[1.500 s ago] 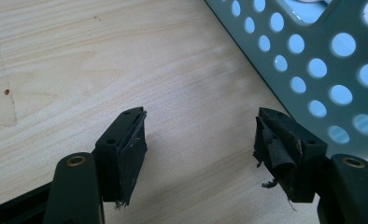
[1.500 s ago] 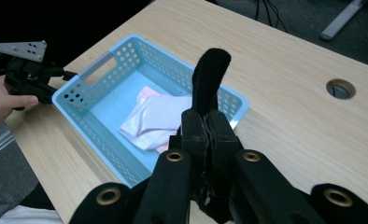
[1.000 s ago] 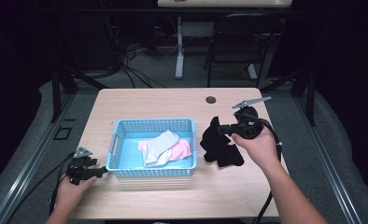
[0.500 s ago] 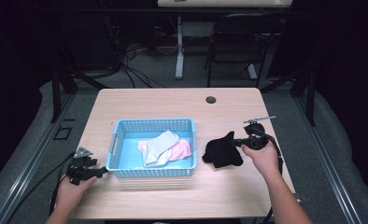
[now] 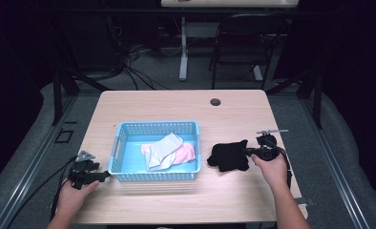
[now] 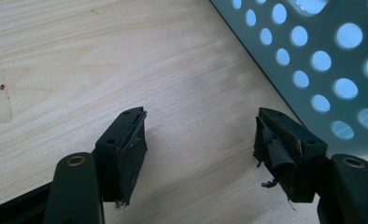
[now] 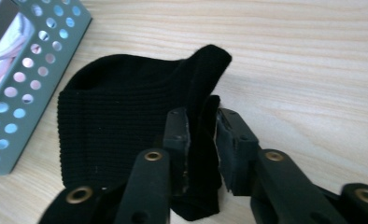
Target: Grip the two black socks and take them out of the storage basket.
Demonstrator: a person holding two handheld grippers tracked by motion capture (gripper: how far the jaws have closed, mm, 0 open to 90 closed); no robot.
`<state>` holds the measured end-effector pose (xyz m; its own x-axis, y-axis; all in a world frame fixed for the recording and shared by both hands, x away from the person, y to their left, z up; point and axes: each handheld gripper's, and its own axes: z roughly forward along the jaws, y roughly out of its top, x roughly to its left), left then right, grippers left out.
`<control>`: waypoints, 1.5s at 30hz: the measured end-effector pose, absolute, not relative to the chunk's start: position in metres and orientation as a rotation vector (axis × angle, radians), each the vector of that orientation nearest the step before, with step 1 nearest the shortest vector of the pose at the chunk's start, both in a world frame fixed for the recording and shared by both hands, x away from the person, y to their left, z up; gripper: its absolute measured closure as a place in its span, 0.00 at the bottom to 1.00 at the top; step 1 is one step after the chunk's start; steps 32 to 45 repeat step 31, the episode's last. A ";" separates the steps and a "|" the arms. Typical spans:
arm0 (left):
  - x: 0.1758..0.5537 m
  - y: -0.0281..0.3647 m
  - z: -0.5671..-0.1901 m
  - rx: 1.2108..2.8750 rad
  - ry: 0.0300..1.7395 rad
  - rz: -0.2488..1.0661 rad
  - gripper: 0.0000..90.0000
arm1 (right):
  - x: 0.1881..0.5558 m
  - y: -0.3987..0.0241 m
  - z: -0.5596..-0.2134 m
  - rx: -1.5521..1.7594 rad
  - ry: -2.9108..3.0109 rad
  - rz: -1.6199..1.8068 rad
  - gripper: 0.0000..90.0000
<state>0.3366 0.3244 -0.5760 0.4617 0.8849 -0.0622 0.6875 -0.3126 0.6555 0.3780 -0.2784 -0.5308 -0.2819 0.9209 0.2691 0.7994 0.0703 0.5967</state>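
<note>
The right gripper (image 7: pixel 201 140) has just been opening its jaws; the black knit cloth (image 7: pixel 121 126) sits between them, blue basket (image 7: pixel 18 88) beyond. The left gripper (image 6: pixel 198 140) gapes empty beside the basket's wall.

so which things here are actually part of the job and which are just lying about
Part of the job:
- black ribbed knit cloth, lying on the table with a fold between the right hand-held gripper jaws, which have just been opening
- blue perforated plastic basket
- white and pink cloths in it

Lying about:
- round dark grommet
- black chair
</note>
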 end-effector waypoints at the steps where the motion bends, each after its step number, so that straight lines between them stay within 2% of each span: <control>1: 0.337 0.324 -0.576 2.094 1.303 0.413 0.38 | 0.376 -0.279 -0.532 1.775 2.140 1.008 0.74; 6: 0.337 0.324 -0.576 2.096 1.305 0.414 0.38 | 0.372 -0.277 -0.533 1.754 2.137 0.984 0.67; 18: 0.337 0.324 -0.576 2.093 1.304 0.412 0.38 | 0.359 -0.267 -0.523 1.684 2.118 1.012 0.61; 24: 0.337 0.325 -0.576 2.092 1.302 0.413 0.38 | 0.349 -0.250 -0.519 1.609 2.138 1.046 0.61; 30: 0.337 0.325 -0.575 2.084 1.301 0.416 0.38 | 0.340 -0.235 -0.532 1.591 2.160 1.114 0.61; 45: 0.337 0.325 -0.575 2.084 1.301 0.416 0.38 | 0.340 -0.234 -0.534 1.596 2.162 1.104 0.61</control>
